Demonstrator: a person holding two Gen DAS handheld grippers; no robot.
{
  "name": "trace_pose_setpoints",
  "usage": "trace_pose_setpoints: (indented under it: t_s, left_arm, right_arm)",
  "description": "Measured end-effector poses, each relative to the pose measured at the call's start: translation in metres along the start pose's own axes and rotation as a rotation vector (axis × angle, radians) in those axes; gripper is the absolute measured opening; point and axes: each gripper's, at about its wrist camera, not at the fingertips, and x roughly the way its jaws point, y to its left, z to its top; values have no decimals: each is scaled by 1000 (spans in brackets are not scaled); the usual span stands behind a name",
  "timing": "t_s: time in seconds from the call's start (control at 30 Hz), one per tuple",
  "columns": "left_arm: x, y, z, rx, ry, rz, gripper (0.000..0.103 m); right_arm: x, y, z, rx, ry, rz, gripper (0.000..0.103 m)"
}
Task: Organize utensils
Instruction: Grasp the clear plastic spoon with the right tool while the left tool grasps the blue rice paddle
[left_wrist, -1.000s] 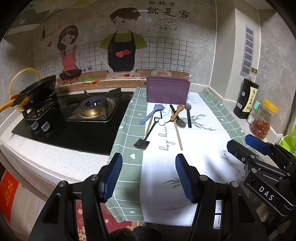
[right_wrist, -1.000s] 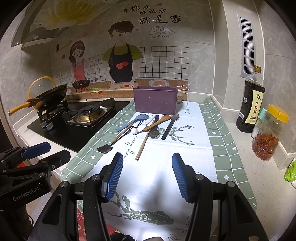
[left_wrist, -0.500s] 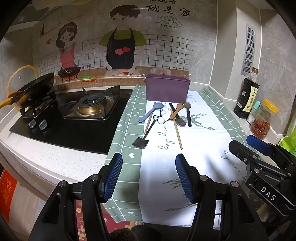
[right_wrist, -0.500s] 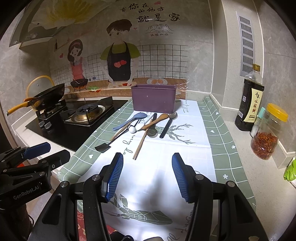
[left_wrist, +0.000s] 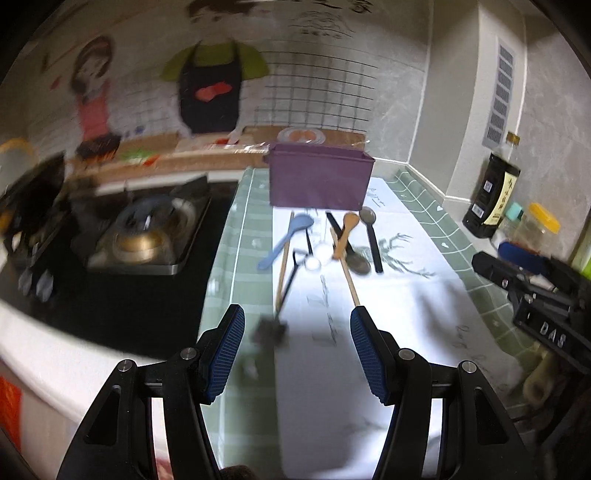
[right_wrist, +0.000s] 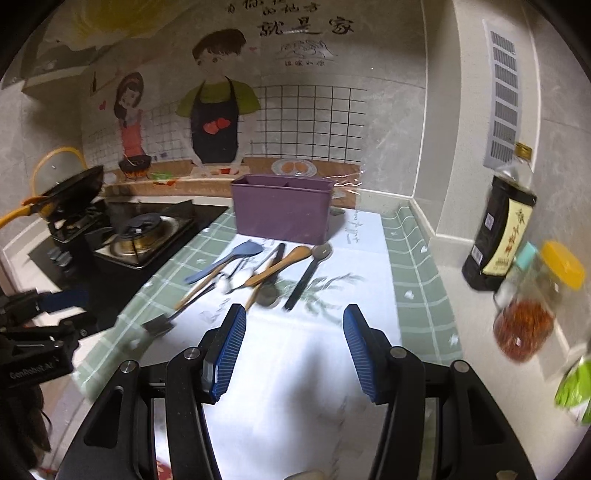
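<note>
Ribbed blue pads face each other across a wide gap on the left hand-held gripper (left_wrist: 297, 349), its black plastic arms spread with nothing between them; the right hand-held gripper (right_wrist: 294, 349) is spread the same way and equally empty. Both hover over a smooth white cloth (right_wrist: 306, 369) with a green checked border, laid on the pale speckled surface (right_wrist: 476, 332). Just ahead of the left one, at 12 o'clock, lies a small black spatula (left_wrist: 271, 328), its flat square blade smeared by motion blur and its thin handle running away from the camera. Beyond it the utensils fan out in a loose, overlapping heap: a matte blue spoon (left_wrist: 284, 238), a wooden spoon (left_wrist: 345, 232) with a rounded bowl, a long pale wooden stick (left_wrist: 347, 275) and a dark metal spoon (right_wrist: 308, 275) on a black handle; two small white round tips in the middle are too blurred to identify. Farther back stands a purple rectangular plastic holder (right_wrist: 282, 214), open-topped with a divider visible inside. At 10 o'clock sits a gas hob (right_wrist: 142, 232) of steel and black glass, much blurred in the left view. At 2 o'clock a dark sauce bottle (right_wrist: 498, 232) and a yellow-lidded jar (right_wrist: 532, 306) of red flakes are streaked.
</note>
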Motion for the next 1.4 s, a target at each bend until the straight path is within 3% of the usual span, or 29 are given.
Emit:
trace_pose_setpoints:
  t_s: [0.23, 0.33, 0.47, 0.67, 0.87, 0.97, 1.2, 1.27, 1.33, 1.4]
  left_arm:
    - [73, 19, 58, 125, 16, -28, 60]
    - [104, 27, 86, 169, 2, -28, 60]
    - [145, 45, 117, 131, 69, -84, 60]
    - [184, 57, 130, 107, 128, -68, 60]
    - [204, 47, 123, 69, 160, -101, 60]
    - [214, 36, 121, 60, 214, -142, 60]
    - [247, 12, 123, 128, 290, -173, 60]
    - [258, 7, 124, 137, 317, -167, 57]
    - [265, 2, 125, 150, 346, -157, 45]
    - [267, -1, 129, 153, 355, -152, 40]
  right_arm:
    - [67, -14, 44, -53, 59, -68, 52]
    - [115, -20, 69, -62, 104, -15, 50]
    - [193, -39, 85, 50, 227, 81, 41]
    - [277, -39, 82, 127, 379, -16, 38]
    - [296, -29, 75, 97, 363, 6, 38]
    - [294, -32, 74, 112, 372, 47, 32]
    - [256, -56, 79, 88, 329, 118, 31]
    - [243, -63, 83, 97, 306, 117, 31]
    - [233, -70, 87, 106, 281, 130, 31]
    - [223, -72, 89, 105, 257, 130, 31]
